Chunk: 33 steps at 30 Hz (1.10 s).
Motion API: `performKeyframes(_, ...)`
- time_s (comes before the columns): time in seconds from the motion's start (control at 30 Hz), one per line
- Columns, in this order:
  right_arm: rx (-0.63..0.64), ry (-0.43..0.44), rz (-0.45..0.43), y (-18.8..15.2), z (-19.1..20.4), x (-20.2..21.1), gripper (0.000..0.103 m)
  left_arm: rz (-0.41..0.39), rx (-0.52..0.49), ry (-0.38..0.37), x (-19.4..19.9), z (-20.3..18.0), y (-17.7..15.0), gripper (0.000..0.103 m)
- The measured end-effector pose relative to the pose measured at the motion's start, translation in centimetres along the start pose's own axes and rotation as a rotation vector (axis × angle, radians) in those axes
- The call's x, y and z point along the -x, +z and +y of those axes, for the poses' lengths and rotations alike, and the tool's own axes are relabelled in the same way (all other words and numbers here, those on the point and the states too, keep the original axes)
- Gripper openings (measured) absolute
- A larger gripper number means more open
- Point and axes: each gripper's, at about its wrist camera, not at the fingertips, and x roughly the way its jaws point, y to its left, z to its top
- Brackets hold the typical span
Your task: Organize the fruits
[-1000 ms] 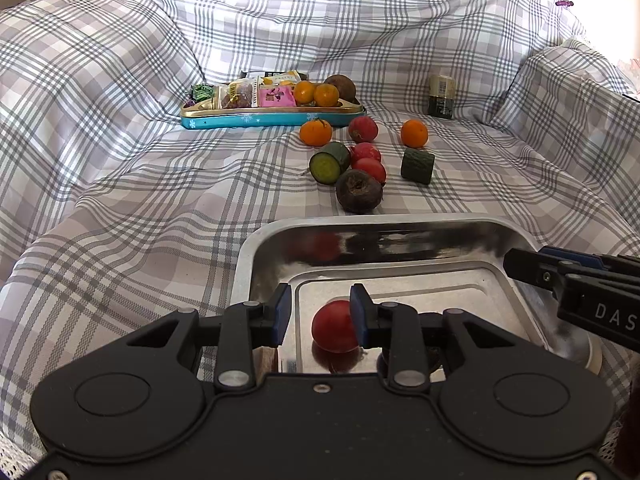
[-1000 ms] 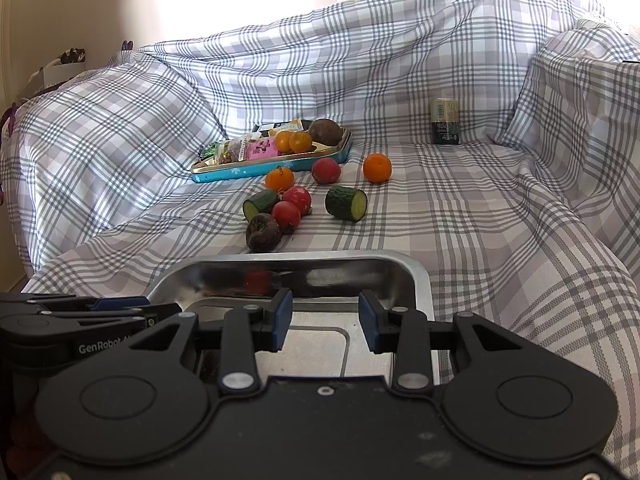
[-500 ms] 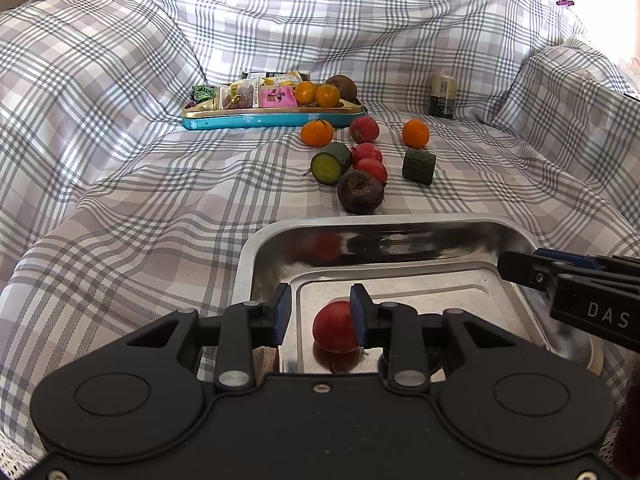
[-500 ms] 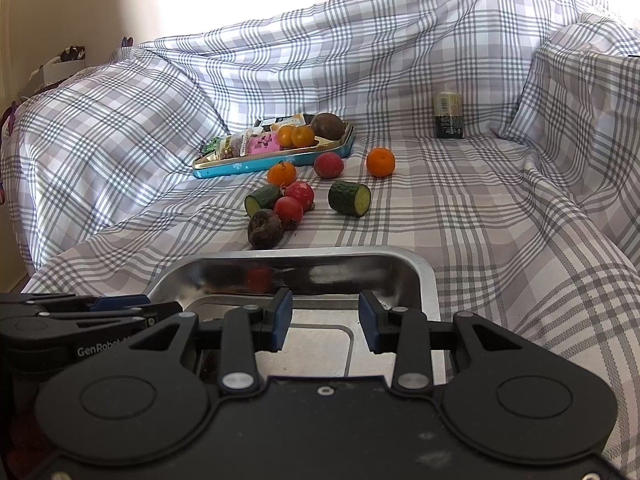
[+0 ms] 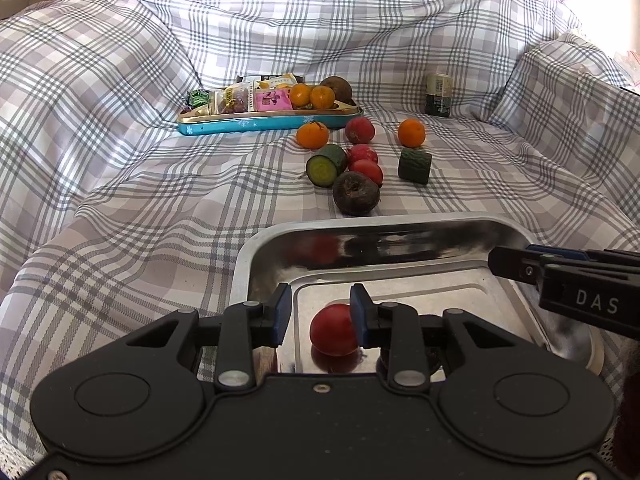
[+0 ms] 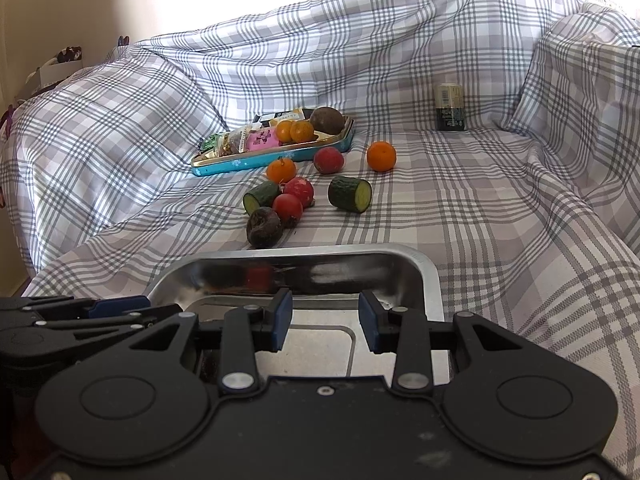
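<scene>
A steel tray [image 5: 400,236] lies on the checked cloth in front of both grippers; it also shows in the right wrist view [image 6: 424,272]. A red tomato [image 5: 332,330] rests on the tray floor. My left gripper [image 5: 320,314] is open over the tray, with the tomato beside its right finger. My right gripper [image 6: 325,322] is open and empty over the tray. Beyond the tray lie a dark beet [image 5: 356,193], tomatoes [image 5: 366,170], two cucumber pieces [image 5: 326,165] and oranges [image 5: 411,133].
A blue tin tray [image 5: 272,122] with snack packets, two oranges and a brown fruit stands at the back. A small jar [image 5: 438,94] stands at the back right. The cloth rises in folds at the left, back and right.
The right gripper has lifted and edged forward a little. The left gripper and the tomato have hardly moved.
</scene>
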Motion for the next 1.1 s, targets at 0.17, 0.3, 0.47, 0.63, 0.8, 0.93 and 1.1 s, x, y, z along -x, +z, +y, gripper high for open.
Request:
performKeyframes(0.17,-0.005,0.000,0.017,0.4,0.0,-0.5,0.038,0.024,0.024,0.004,-0.4,0.3,0.9,0.040)
performKeyframes(0.3,0.016,-0.011,0.015,1.0,0.2,-0.9,0.038,0.032,0.033,0.010,-1.0,0.4,1.7,0.040)
performKeyframes(0.47,0.077,-0.034,-0.016,2.3,0.7,-1.7,0.038,0.012,0.009,0.003,-1.7,0.2,3.3,0.040)
performKeyframes(0.63,0.128,-0.053,-0.054,4.3,0.4,-3.0,0.038,0.005,-0.014,-0.007,-2.8,0.0,4.6,0.041)
performKeyframes(0.8,0.130,-0.071,-0.049,6.3,-0.6,-4.8,0.039,0.018,-0.001,-0.053,-4.0,-0.1,5.6,0.041)
performKeyframes(0.93,0.123,-0.091,-0.042,7.7,-1.5,-6.2,0.039,0.017,-0.011,-0.072,-4.8,-0.5,6.2,0.041)
performKeyframes(1.1,0.099,-0.085,-0.022,9.0,-2.6,-7.3,0.039,0.025,-0.035,-0.080,-5.7,-1.4,6.7,0.042)
